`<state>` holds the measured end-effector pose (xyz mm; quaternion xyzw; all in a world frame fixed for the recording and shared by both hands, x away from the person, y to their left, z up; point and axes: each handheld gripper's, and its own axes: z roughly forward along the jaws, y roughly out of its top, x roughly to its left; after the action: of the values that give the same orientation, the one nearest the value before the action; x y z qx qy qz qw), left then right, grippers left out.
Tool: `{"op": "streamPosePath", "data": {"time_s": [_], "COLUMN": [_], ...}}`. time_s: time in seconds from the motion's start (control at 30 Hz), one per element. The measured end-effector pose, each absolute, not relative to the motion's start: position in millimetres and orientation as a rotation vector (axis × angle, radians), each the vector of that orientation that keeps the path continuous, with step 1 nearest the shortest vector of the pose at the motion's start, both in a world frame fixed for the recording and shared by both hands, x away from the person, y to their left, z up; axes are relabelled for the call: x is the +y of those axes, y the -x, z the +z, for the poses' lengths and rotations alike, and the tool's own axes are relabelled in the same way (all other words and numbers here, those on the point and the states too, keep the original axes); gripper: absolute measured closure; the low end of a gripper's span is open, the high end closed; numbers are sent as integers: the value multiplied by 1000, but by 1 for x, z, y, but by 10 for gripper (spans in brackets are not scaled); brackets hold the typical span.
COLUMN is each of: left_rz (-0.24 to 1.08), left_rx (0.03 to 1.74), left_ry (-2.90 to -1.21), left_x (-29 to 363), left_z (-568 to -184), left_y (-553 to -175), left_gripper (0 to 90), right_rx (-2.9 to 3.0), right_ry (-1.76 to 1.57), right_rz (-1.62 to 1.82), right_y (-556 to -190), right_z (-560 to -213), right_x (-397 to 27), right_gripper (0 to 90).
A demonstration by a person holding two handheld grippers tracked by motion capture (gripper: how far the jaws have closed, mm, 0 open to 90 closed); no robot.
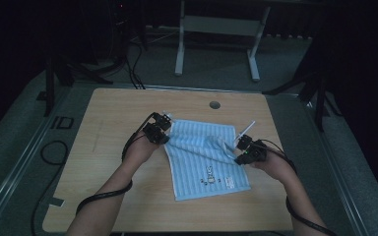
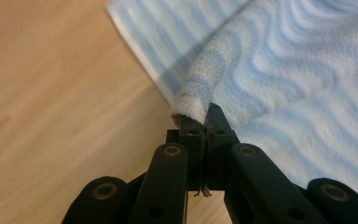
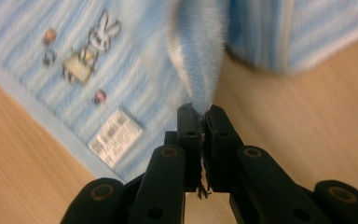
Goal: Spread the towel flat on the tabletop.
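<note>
A light blue striped towel (image 1: 204, 157) lies on the wooden table (image 1: 108, 118), its far part lifted and folding toward me. My left gripper (image 1: 163, 138) is shut on the towel's left far corner (image 2: 189, 103), pinched between the jaws. My right gripper (image 1: 237, 158) is shut on the towel's right edge (image 3: 200, 70), which hangs up from the jaws. A small rabbit print (image 3: 93, 42) and a white label (image 3: 115, 136) mark the towel's near part (image 1: 216, 181).
A round cable hole (image 1: 214, 104) sits in the table near its far edge. Black cables (image 1: 103, 195) trail from both grippers across the table. A white desk frame (image 1: 216, 44) stands on the floor beyond.
</note>
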<state>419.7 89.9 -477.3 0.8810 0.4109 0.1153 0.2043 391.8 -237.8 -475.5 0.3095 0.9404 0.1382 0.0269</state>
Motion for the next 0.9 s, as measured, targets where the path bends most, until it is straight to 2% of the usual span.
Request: {"op": "streamPosePath", "data": {"time_s": [0.13,0.2,0.33,0.37,0.43,0.57,0.67,0.8,0.9], "left_rz": [230,256,257,268,278,300,283,185,163], "left_rx": [1169,1187,1175,1154,1121,1019,947,887,843], "left_ry": [-2498,-2496,-2474,-2476,-2470,-2486,-2512,-2512,-2549], "left_x": [89,88,87,85,78,58,44,31,23], "left_z": [-500,-510,-506,-503,-495,-485,-485,-491,-500], "left_y": [-426,-426,-423,-420,-415,-401,-389,-373,-362], "left_gripper": [875,856,590,575,537,534,534,519,518], "right_rx": [2945,2958,2915,2910,2893,2857,2825,2809,2800], "right_ry": [-972,-974,-993,-995,-984,-955,-947,-981,-1028], "right_rz": [448,405,386,406,429,496,537,500,425], "right_y": [-388,-388,-391,-392,-395,-401,-409,-427,-441], "right_z": [-487,-494,-491,-487,-477,-454,-444,-448,-461], "right_x": [-244,-243,-243,-242,-239,-226,-213,-201,-196], "right_gripper": [843,774,665,636,634,596,614,629,582]}}
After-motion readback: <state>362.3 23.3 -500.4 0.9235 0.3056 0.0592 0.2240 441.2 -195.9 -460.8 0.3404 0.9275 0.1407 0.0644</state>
